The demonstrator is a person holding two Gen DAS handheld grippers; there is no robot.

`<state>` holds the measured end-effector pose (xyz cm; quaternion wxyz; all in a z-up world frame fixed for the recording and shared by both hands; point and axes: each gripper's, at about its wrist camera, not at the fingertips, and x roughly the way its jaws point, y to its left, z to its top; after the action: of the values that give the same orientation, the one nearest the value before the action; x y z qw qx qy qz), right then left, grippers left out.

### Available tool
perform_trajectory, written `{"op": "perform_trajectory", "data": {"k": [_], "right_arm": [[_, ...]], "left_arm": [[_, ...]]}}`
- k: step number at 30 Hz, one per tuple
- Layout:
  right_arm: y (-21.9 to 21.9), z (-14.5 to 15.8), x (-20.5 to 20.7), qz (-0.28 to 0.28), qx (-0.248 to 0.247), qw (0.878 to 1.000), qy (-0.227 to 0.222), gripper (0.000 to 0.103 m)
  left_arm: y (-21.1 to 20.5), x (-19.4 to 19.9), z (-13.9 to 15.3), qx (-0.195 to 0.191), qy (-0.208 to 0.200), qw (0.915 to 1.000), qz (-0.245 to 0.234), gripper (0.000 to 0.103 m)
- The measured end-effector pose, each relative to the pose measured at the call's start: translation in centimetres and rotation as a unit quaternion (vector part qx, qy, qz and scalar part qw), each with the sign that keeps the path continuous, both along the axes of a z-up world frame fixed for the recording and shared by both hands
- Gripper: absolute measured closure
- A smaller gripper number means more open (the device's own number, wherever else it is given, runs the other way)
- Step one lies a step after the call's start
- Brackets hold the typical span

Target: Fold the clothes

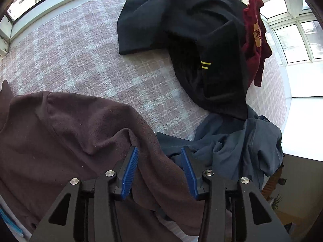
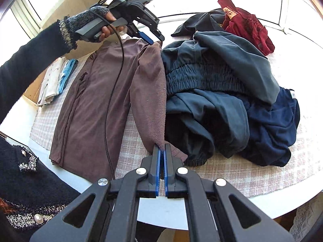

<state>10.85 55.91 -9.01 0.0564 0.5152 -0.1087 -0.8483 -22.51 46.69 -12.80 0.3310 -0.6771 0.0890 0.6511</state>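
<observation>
Pinching the cuff end of the brown top's sleeve, the right tool is clamped shut on it. That sleeve runs lengthwise away from it toward the left tool, whose jaws stand apart at the shoulder. Right of the top, unfolded clothes crowd the table.
</observation>
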Motion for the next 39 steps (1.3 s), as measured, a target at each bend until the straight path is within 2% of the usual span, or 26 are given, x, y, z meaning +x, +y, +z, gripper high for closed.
{"op": "perform_trajectory", "data": {"k": [1,4,5,7,11,14,17,22,25,26,28,30,31,33,37,39], "right_arm": [[-0.4,0.0,-0.2,0.0,0.001,1.0,0.001,0.1],[-0.6,0.1,0.0,-0.003,0.007,1.0,0.006,0.1],[-0.6,0.1,0.1,-0.006,0.011,1.0,0.007,0.1],[-0.3,0.3,0.4,-0.013,0.023,1.0,0.007,0.1],[0.9,1.8,0.9,-0.036,0.04,0.998,0.015,0.1],[1.9,4.7,1.5,-0.051,0.059,0.996,0.05,0.1],[3.7,6.4,1.4,-0.079,0.096,0.989,0.076,0.1],[6.4,6.0,-2.3,-0.116,0.171,0.976,0.073,0.1],[9.2,3.4,-4.7,-0.131,0.196,0.971,0.025,0.1],[10.4,2.6,-5.0,-0.138,0.183,0.973,0.01,0.1],[13.0,2.2,-4.4,-0.161,0.104,0.982,0.007,0.099],[14.6,2.3,-3.2,-0.174,0.043,0.984,0.016,0.088],[15.2,2.5,-2.5,-0.178,0.017,0.984,0.024,0.084],[16.3,2.8,-1.1,-0.186,-0.035,0.981,0.039,0.066],[17.3,1.1,-0.3,-0.189,-0.103,0.976,0.034,0.065],[17.2,-0.5,-0.5,-0.187,-0.126,0.974,0.028,0.065]], "left_arm": [[0.5,0.0,-0.4,-0.007,-0.003,1.0,-0.004,0.065],[1.8,0.0,-1.7,-0.029,-0.013,0.9994,-0.014,0.099],[2.1,0.0,-1.9,-0.033,-0.015,0.9992,-0.017,0.099],[1.6,0.2,-1.0,-0.011,-0.007,0.9997,-0.019,0.099],[-1.2,-0.4,1.9,0.054,-0.019,0.9984,0.008,0.099],[-3.9,-1.1,4.5,0.126,-0.034,0.9907,0.037,0.099],[-5.1,-2.0,5.2,0.172,-0.041,0.9823,0.061,0.098],[-4.3,-3.3,2.9,0.185,-0.047,0.976,0.105,0.098],[-3.9,-4.6,0.3,0.189,-0.083,0.969,0.137,0.092],[-3.7,-4.6,-0.3,0.178,-0.085,0.9711,0.134,0.093],[-3.3,-4.4,-0.4,0.156,-0.067,0.9784,0.118,0.092],[-3.5,-4.1,0.4,0.16,-0.058,0.9797,0.105,0.089],[-3.9,-4.0,0.9,0.16,-0.055,0.9803,0.102,0.083],[-4.8,-3.3,2.6,0.143,-0.018,0.9854,0.091,0.08],[-5.9,0.6,6.2,0.126,0.047,0.9897,0.049,0.079],[-5.0,4.8,7.3,0.141,0.05,0.9886,0.007,0.079]]}}
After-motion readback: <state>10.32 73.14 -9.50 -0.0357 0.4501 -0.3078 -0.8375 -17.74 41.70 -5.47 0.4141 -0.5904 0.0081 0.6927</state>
